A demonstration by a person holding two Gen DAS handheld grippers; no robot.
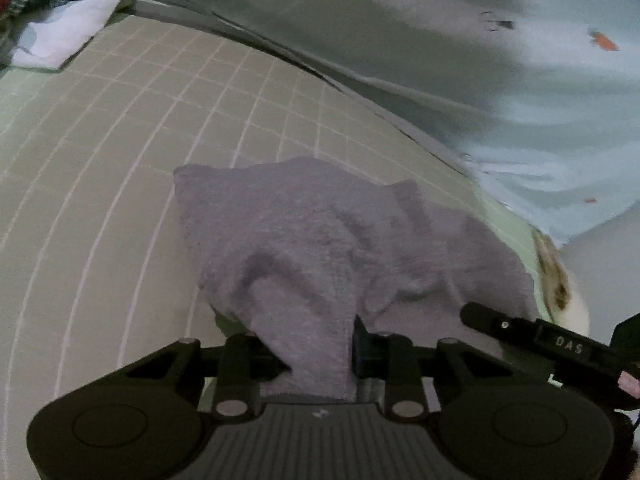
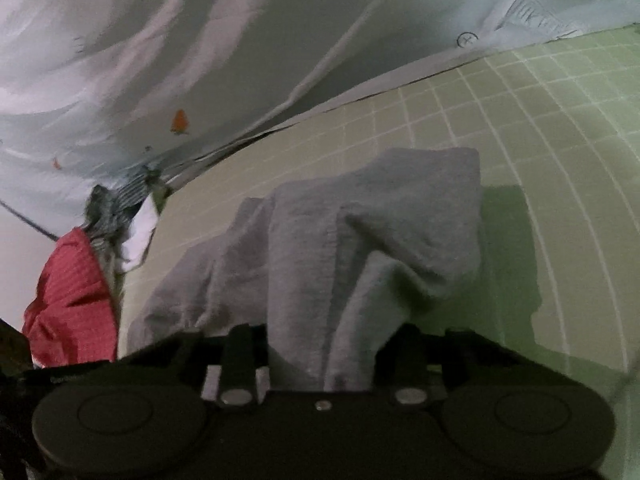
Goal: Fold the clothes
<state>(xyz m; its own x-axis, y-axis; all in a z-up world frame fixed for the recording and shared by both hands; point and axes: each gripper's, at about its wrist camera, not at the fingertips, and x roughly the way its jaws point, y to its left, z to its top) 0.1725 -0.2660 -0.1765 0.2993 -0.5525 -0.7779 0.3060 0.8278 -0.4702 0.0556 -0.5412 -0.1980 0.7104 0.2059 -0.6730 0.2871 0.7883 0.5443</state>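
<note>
We note a green grid mat (image 1: pixel 100 184) w/ carrot-print sheet (image 1: pixel 520 92) beyond. Grey towel (image 1: pixel 320 232) lies bunched on mat, mid-field. Left gripper (image 1: pixel 320 356) and right gripper (image 2: pixel 320 360) each clamp a towel fold.

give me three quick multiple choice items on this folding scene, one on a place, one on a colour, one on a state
1. Where does the red garment lie in the right wrist view?
A. left of the grey cloth
B. on top of it
C. right of it

2. What colour is the gridded mat?
A. blue
B. pale green
C. black

3. How do the left tongs stand?
A. wide open, nothing between
B. out of view
C. closed on the grey cloth

Answers:
1 A, it sits at the left edge, beside the mat.
2 B, pale green with white lines.
3 C, cloth is bunched between their fingers; the right tongs grip it likewise.
</note>
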